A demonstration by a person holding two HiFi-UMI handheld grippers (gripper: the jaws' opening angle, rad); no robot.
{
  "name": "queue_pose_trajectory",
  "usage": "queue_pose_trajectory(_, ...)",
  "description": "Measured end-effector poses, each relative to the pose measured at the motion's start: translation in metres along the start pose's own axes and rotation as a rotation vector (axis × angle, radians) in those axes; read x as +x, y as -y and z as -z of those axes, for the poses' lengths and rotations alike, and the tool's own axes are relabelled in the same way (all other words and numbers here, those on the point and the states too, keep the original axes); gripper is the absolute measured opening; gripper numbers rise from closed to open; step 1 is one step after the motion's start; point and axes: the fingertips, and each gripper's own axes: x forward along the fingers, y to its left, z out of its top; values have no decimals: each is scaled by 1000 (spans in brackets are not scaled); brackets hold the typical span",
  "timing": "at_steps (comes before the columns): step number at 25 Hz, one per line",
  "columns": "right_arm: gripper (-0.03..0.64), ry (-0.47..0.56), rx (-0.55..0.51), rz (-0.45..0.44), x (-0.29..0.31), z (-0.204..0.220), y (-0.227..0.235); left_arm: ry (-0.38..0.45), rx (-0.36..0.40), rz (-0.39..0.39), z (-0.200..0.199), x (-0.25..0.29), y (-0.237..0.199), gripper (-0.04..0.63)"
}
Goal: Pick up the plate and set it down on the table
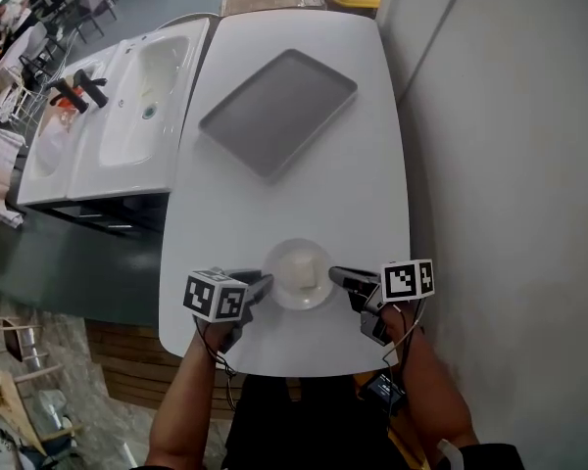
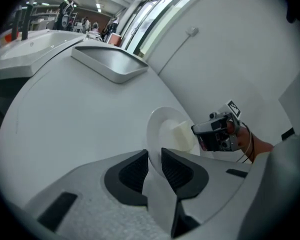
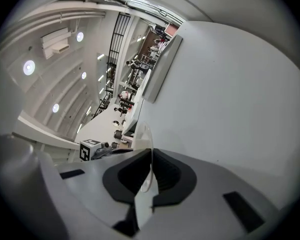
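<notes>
Setting the plate (image 1: 296, 274) down near the front edge of the white table (image 1: 304, 194), between both grippers. Seems to be resting flat on the tabletop, carrying a small white lump (image 1: 304, 265) in its middle. Holding the left gripper (image 2: 155, 156) at the plate's left rim with pads apart: rim in the gap, not pinched, so released. Keeping the right gripper (image 3: 151, 156) clenched on the thin right rim, pads tight against it. Leaving the grey tray (image 1: 277, 111) well apart further up the table and the sinks (image 1: 127, 106) off to the left, neither involved.

Judging the step as finishing the put-down. To do it well:
- Confirm full contact with the table before freeing the right side.
- Open the right jaws wide without lifting or twisting, to avoid tipping the rim or sliding the lump.
- Draw both grippers straight outward and level, away from the rim, never up through it.
- Avoid scooping with a lower pad, probably tucked under the rim.
- Avoid nudging the plate toward the near table edge, close by.
</notes>
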Motion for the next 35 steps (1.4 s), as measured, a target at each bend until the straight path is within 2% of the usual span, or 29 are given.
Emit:
queue_pose_trajectory(7, 11, -82, -122, 151, 8, -4, 22, -94, 113, -120, 3, 18, -8, 81)
queue_pose_trajectory(11, 11, -113, -172, 211, 11, -6, 28, -108, 149, -164, 1, 20, -10, 87)
queue_pose_trajectory(18, 42, -171, -321, 339, 17, -4, 38, -155, 290, -287, -8, 24, -15, 107)
queue_pose_trajectory(20, 48, -178, -383, 373, 19, -4, 37, -171, 320, -311, -5, 24, -15, 110)
queue_pose_trajectory(22, 60, -188, -491, 426, 20, -5, 37, -175, 354, -330, -3, 25, -14, 110)
queue_pose_trajectory(24, 74, -195, -599, 479, 22, -7, 37, -157, 387, -348, -2, 25, -15, 110)
queue_pose_trajectory(26, 86, -170, -636, 489, 23, -10, 37, -118, 402, -365, -4, 22, -18, 110)
queue_pose_trajectory(28, 110, -91, -620, 449, 18, -15, 31, -34, 394, -380, -7, 9, -23, 110)
queue_pose_trajectory(30, 105, 41, -633, 334, 4, -21, 7, 108, 397, -367, -15, -17, -21, 109)
queue_pose_trajectory(31, 47, 114, -650, 244, -4, -22, -13, 192, 411, -344, -18, -34, -17, 99)
queue_pose_trajectory(33, 17, 222, -674, 51, -23, -10, -59, 339, 450, -254, -14, -70, 3, 20)
queue_pose_trajectory(35, 12, 273, -679, -116, -42, 18, -106, 445, 479, -123, 3, -102, 35, 6)
